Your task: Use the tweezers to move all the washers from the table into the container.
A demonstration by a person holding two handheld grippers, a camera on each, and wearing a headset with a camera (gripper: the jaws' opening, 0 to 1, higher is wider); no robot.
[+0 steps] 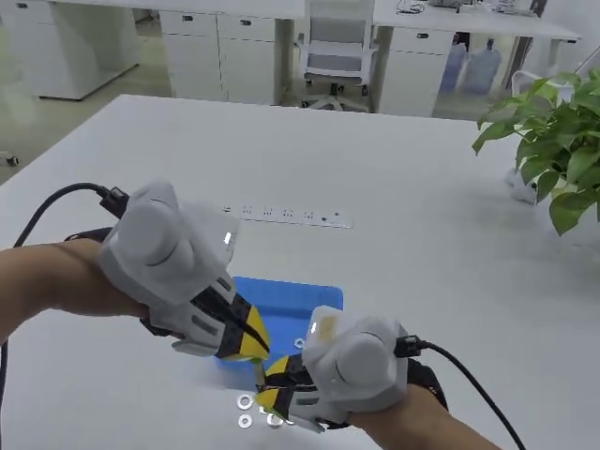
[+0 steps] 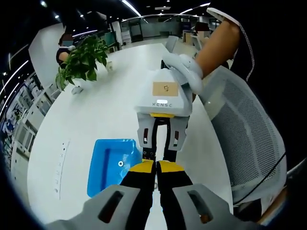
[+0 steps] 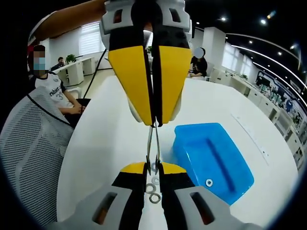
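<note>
Thin metal tweezers [image 3: 153,143] run between the two grippers, which face each other tip to tip. My left gripper [image 1: 248,342], with yellow-tipped jaws, is shut on the tweezers' upper part [image 3: 153,120]. My right gripper [image 3: 153,167] is closed on their lower part, just above the table. Three steel washers [image 1: 246,402] lie on the white table under the right gripper, and they also show between its jaws [image 3: 154,197]. The blue container [image 1: 291,302] sits just beyond the grippers with one washer [image 3: 209,182] inside.
A white power strip [image 1: 286,215] lies on the table beyond the container. A potted plant [image 1: 553,141] stands at the far right edge. A mesh chair [image 2: 244,129] is by the near table edge, where a person [image 3: 53,91] sits.
</note>
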